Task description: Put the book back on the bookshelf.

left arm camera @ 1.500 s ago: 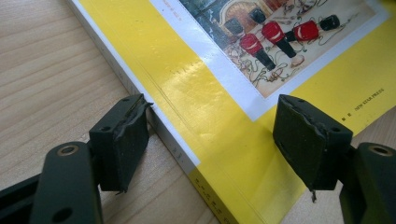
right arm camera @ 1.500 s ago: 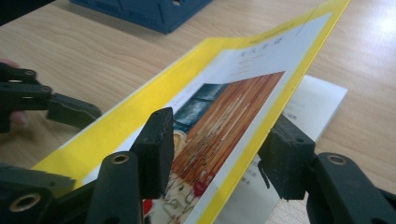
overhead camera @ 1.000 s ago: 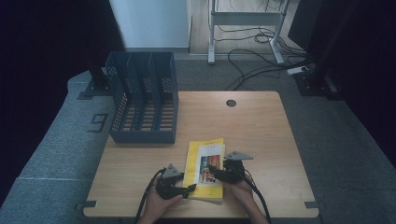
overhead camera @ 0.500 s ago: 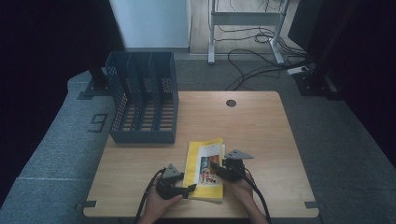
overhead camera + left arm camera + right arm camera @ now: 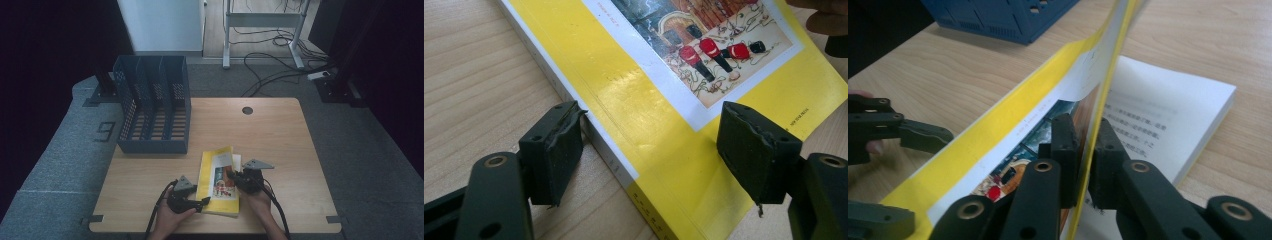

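A yellow paperback book with a picture on its front lies near the table's front edge. My right gripper is shut on the free edge of the front cover, which stands tilted up off the white pages. Its jaws have just been closing, with the cover between them. From the high view, the right gripper sits at the book's right side. My left gripper is open, straddling the book's near spine corner: one pad is beside the spine, the other over the cover. The left gripper lies at the book's front left.
A dark blue slotted file rack stands at the table's back left, its corner also in the right gripper view. The wooden table has a round cable hole at the back. Cables lie on the floor beyond.
The right gripper's jaws have closed onto the cover's edge. Both hands have stayed where they were, and the book has not shifted.
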`<action>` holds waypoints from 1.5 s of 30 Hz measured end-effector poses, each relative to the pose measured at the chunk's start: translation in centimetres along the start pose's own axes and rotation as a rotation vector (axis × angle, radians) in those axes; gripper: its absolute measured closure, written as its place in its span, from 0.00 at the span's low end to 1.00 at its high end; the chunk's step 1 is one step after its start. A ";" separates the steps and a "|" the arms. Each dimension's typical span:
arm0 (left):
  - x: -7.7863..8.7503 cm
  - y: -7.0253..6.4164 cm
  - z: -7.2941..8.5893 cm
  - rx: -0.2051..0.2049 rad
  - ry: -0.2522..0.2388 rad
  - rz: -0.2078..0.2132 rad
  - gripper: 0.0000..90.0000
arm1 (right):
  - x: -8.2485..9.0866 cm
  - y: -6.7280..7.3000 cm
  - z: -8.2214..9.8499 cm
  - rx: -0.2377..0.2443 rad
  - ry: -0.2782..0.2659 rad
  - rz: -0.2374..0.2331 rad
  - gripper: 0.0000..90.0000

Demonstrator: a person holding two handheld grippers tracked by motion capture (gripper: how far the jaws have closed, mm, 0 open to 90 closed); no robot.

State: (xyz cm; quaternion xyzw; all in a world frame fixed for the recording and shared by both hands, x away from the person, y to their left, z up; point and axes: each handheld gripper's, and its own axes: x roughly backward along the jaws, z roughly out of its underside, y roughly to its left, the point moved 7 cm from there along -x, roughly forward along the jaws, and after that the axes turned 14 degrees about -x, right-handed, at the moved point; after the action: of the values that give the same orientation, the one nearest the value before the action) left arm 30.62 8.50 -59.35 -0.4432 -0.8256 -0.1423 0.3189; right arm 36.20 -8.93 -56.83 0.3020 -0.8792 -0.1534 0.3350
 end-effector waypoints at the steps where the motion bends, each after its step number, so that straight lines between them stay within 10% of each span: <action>1: 0.0 0.0 0.0 0.000 0.000 -0.001 0.29 | 0.0 0.1 -0.1 0.004 -0.006 -0.002 0.94; 45: -0.3 1.4 -1.1 0.087 -0.042 0.026 0.33 | 1.4 2.8 -1.6 0.101 -0.169 -0.058 0.97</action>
State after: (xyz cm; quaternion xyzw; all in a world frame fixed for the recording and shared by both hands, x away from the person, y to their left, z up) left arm 32.33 8.54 -58.75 -0.4425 -0.8318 -0.0927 0.3221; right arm 35.29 -7.82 -53.64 0.3300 -0.9017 -0.1436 0.2397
